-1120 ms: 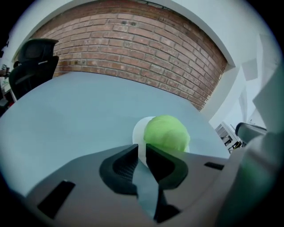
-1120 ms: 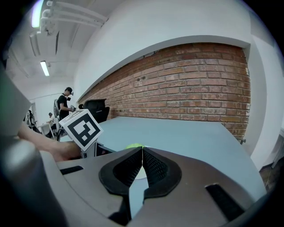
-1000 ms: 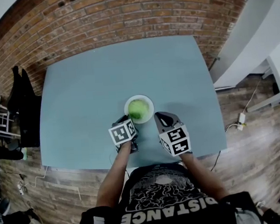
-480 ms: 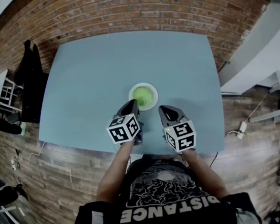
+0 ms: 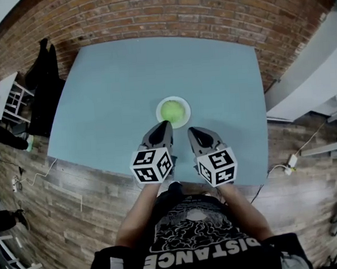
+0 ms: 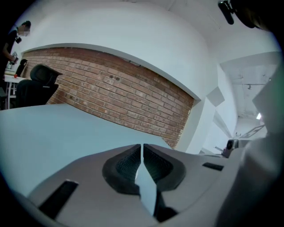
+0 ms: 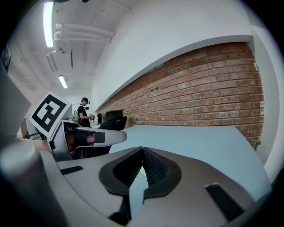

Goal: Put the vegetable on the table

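White round bowl (image 5: 172, 98) on blue-grey table (image 5: 119, 83) holds green round vegetable (image 5: 172, 110); left gripper (image 5: 164, 124), right gripper (image 5: 191, 130) near bowl, both clenched, empty.

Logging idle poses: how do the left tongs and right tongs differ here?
The left tongs reach the near rim of the white bowl; the right tongs end slightly short of it. The left tongs angle rightward, the right tongs leftward. Both are shut and empty; the green vegetable sits in the bowl.
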### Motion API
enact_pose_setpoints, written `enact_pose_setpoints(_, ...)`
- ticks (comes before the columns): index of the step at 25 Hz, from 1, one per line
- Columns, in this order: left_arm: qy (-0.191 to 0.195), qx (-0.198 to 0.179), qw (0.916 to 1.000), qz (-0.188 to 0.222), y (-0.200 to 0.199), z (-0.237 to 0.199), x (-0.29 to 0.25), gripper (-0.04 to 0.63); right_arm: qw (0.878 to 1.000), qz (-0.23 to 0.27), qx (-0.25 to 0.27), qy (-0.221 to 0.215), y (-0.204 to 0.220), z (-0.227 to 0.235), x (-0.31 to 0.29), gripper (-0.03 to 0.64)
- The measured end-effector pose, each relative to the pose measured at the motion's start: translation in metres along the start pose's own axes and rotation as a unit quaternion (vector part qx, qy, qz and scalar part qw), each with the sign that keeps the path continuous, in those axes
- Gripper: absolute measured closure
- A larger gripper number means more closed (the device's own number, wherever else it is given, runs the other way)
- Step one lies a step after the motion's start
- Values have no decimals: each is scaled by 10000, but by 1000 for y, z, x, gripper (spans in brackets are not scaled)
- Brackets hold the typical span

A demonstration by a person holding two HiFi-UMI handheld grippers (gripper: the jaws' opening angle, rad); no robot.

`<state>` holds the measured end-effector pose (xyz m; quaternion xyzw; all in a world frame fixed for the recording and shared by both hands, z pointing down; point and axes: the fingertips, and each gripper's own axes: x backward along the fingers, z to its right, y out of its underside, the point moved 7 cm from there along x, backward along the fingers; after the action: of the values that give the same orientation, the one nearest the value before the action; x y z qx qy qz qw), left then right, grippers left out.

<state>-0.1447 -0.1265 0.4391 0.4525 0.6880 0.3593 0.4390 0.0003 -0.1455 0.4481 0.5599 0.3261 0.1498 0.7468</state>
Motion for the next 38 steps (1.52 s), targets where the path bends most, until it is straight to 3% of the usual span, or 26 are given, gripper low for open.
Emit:
enact_pose_setpoints(15,59,-399,9990,204,6,49,42,595,9980,359,-44,-525,-16,-25,31,607)
enact_pose_setpoints(26,-97,-694,9975,83,12,63,47,595,9978,395,30,-526,-13,-22,39,607)
enact_pose_setpoints(38,-78,-683,9976,53,12,61,51,595,9975,438,32,-557,-15,-29,38,607)
